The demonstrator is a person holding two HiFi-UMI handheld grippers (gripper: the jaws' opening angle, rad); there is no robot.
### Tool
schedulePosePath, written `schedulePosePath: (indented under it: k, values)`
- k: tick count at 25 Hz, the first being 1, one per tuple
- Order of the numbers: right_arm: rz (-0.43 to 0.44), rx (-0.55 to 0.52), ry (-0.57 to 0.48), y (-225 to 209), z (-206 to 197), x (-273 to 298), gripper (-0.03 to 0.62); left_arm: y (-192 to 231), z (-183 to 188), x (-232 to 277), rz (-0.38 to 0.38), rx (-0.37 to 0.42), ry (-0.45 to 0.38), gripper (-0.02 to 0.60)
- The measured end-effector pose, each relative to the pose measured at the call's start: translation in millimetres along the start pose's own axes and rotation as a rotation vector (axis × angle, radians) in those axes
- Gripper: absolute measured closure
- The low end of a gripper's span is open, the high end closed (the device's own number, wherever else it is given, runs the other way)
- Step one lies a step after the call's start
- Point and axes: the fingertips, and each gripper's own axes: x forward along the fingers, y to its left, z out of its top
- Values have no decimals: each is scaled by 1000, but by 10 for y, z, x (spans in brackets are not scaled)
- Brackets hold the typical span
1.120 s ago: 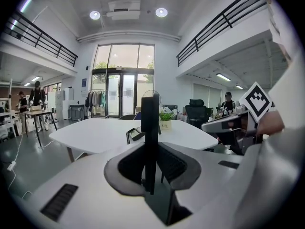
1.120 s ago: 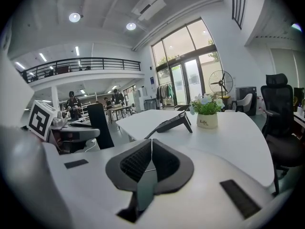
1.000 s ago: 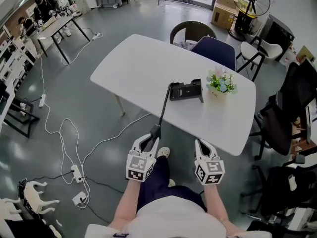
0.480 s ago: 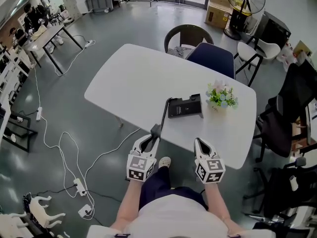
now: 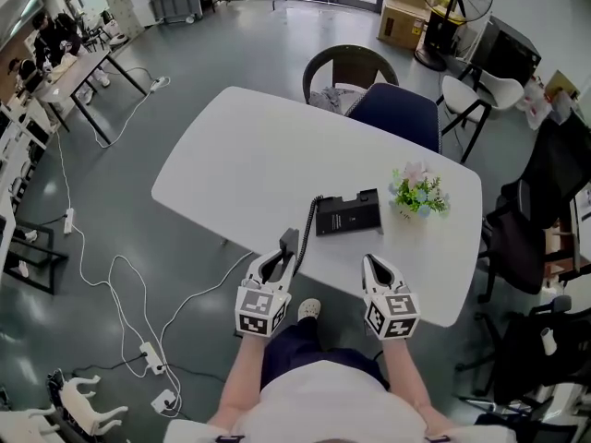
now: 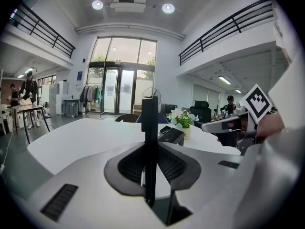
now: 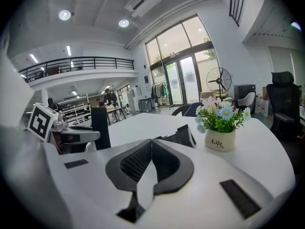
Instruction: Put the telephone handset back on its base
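Handset (image 5: 290, 245) — black, slim, standing upright — clamped between the two pads of the left claw (image 6: 149, 149), jaws parted only by its thickness and pressing on both flat sides. Rises well above the claw's tips, lower end down in the throat between the jaws. Held at the near edge of the white desk (image 5: 242, 151), not yet on its base (image 5: 349, 215). Coiled cord (image 5: 306, 218) running forward from the handset's far end, ahead of the left claw, to the base's near corner. Base lying flat on the desk ahead of both claws, between their two lines and somewhat nearer the right claw's side. Just beyond the base, ahead of the right claw (image 7: 151, 142) and to its outer side, a small white pot of flowers (image 5: 418, 195), close to the base but apart from it. Right claw closed — pads meeting at the tips, nothing between them; level with the left claw, well apart from it, at the same near edge of the desk. Far ahead of both claws, past the desk, a dark blue chair (image 5: 399, 106) drawn up to the far side, with a round-backed chair (image 5: 343, 63) beside it. Off to the left claw's outer side, grey floor with white cables (image 5: 111, 275) trailing across it.
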Motion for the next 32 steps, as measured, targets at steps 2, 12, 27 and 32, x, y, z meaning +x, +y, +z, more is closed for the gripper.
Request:
schedulePosePath:
  k: [2,12,27,32]
  values:
    - [-6,5,3,-11,5,52,560,45,6,50,-5,3,6,502]
    - [-44,38,-5,-97,73,323,560,229,142,383,-66,44,6,502]
    - [-103,44,-8,-51,85,482,560,360,233,632,-175,81,-6,502]
    - [-117,50,15,-32,-2,421,560,343,241,643,-202,97,-3,502]
